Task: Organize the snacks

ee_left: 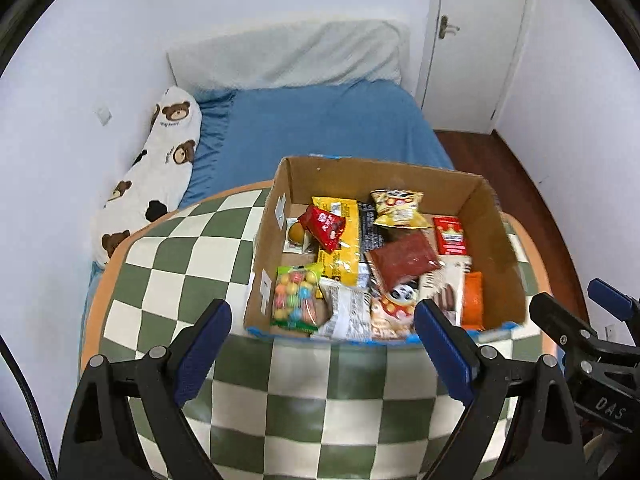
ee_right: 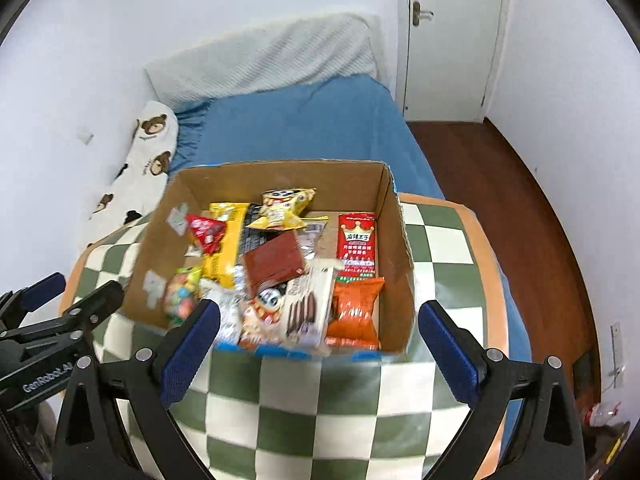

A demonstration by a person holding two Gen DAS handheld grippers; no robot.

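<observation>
Both claws, left claw point(ee_left: 322, 344) and right claw point(ee_right: 318, 340), hovering spread, empty, short of brown cardboard box point(ee_right: 394, 248); orange crinkled snack packet point(ee_right: 354, 312) lying just ahead of right claw: easing down, pinching flat edge.

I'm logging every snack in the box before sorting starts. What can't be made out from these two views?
- Lower snacks in the cardboard box: both views, covered by the packets piled on top.
- Candy bag: right wrist view, blurred and partly behind the left finger of the right gripper.
- Most packet print: too small or blurred in both views.
- Round yellow item: left wrist view, half hidden by the red packet.
</observation>
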